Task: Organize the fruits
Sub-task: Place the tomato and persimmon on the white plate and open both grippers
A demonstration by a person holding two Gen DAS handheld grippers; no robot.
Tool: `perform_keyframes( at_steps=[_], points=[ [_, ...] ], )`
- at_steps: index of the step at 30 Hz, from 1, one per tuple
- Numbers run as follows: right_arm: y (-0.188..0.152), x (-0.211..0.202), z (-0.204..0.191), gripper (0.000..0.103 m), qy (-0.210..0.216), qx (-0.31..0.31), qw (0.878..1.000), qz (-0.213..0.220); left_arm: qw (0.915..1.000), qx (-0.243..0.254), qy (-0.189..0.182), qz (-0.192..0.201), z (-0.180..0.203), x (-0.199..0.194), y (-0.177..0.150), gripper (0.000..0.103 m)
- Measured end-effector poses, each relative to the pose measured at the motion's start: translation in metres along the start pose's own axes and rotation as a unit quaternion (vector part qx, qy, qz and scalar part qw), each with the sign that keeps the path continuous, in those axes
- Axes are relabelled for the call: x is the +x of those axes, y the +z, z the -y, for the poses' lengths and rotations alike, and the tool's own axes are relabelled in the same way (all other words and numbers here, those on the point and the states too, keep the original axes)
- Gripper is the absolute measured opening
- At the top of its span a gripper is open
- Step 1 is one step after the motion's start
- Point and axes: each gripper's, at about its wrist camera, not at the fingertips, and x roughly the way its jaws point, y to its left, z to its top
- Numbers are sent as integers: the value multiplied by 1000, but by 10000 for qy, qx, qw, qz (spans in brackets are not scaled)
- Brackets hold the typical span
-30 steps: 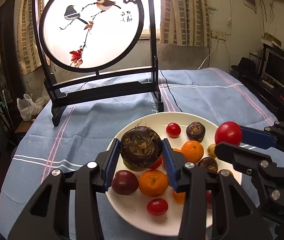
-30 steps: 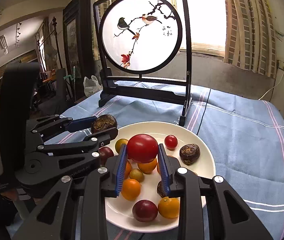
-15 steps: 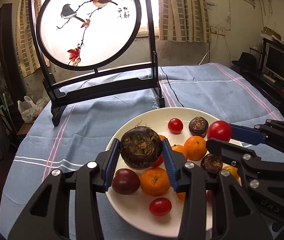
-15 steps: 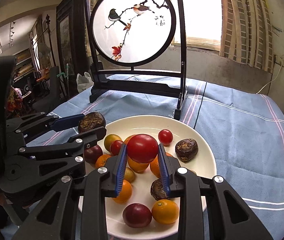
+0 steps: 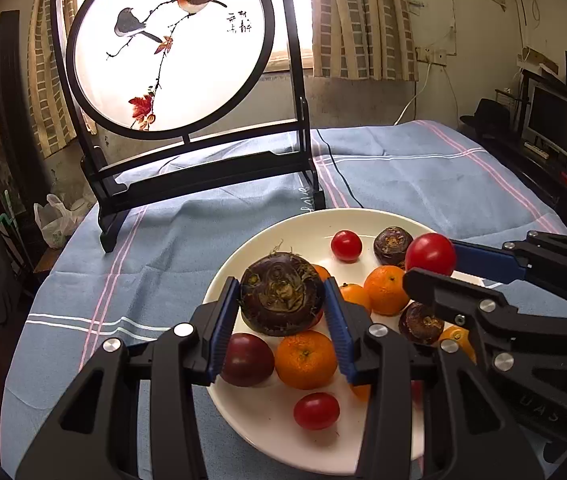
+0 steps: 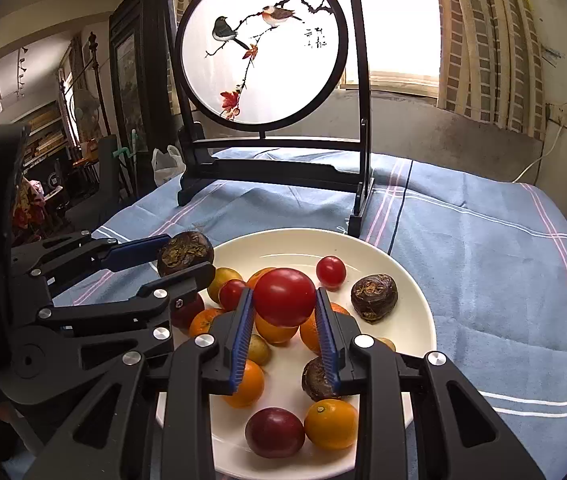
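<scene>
**Two grippers, two fruits, one crowded plate**

The left gripper (image 5: 282, 300) is clamped on a dark brown, rough-skinned water chestnut (image 5: 281, 294), its blue pads pressed against either side, and holds it above the left part of the white plate (image 5: 259, 420). The right gripper (image 6: 285, 300) grips a large red tomato (image 6: 284, 297) the same way, above the middle of the plate (from the left wrist view this tomato shows at the tip of the other tool, over the plate's right side).

On the plate lie the remaining fruits: a small cherry tomato (image 6: 330, 272) toward the far rim, a second water chestnut (image 6: 374, 298) to its right, several oranges, among them one (image 5: 305, 359) just below the left gripper's load, a dark red plum (image 6: 274, 432) at the near edge with an orange kumquat (image 6: 330, 424) touching it, and another cherry tomato (image 5: 316, 411) close to the near rim.

The plate sits on a blue tablecloth (image 6: 483, 260) with white and pink stripes. Behind it stands a black-framed round screen (image 5: 169, 46) painted with two birds on a branch, backlit by the window.
</scene>
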Motion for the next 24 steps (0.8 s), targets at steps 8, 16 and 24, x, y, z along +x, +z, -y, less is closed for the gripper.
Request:
perform_keyframes(
  at_steps=[8,16,24],
  points=[
    [1,1,3,31,-44,100,9999,69,10000,-11,12,-12,-1,2,0,42],
    [8,7,7,31,-33,45,10000,-14,9997,-123,-197,-12,-14,2,2,42],
    [18,34,21,31,-147,198,9992,-302,9986,432,-300,-112,9,11,-7,42]
  ],
)
